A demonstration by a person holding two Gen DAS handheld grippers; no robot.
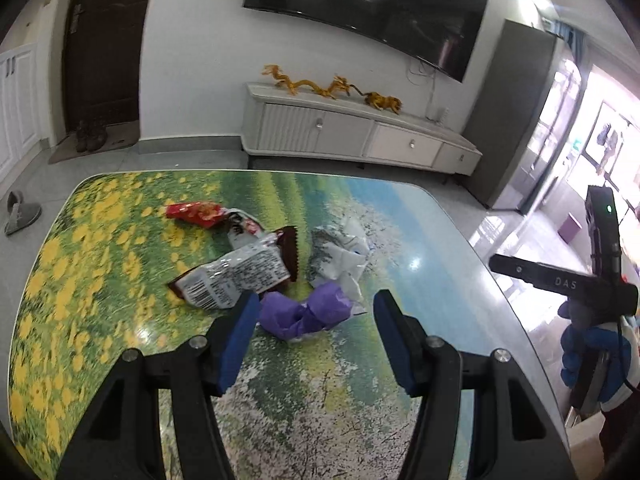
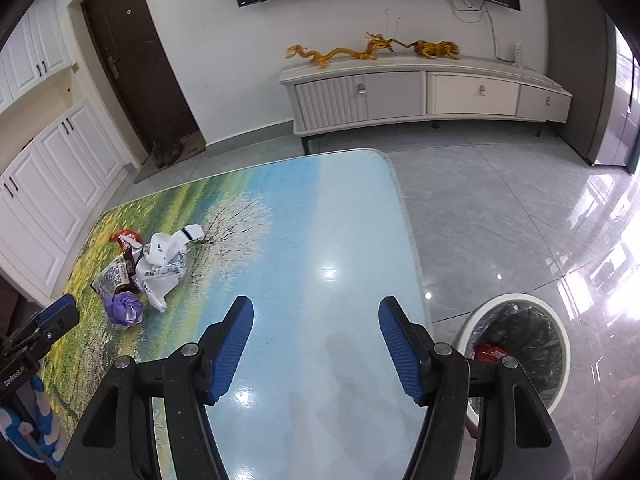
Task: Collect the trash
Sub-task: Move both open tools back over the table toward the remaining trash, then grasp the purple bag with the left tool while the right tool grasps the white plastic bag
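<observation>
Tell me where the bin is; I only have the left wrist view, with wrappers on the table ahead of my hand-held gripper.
Observer: The bin stands on the floor beside the table's right edge.
Operator: Say what's in it.
Observer: A black liner, with a red wrapper already inside.
Operator: Report the right hand-held gripper.
Observer: The right hand-held gripper is open and empty over bare table, clear of the pile; the purple wrapper is the nearest piece to it.
</observation>
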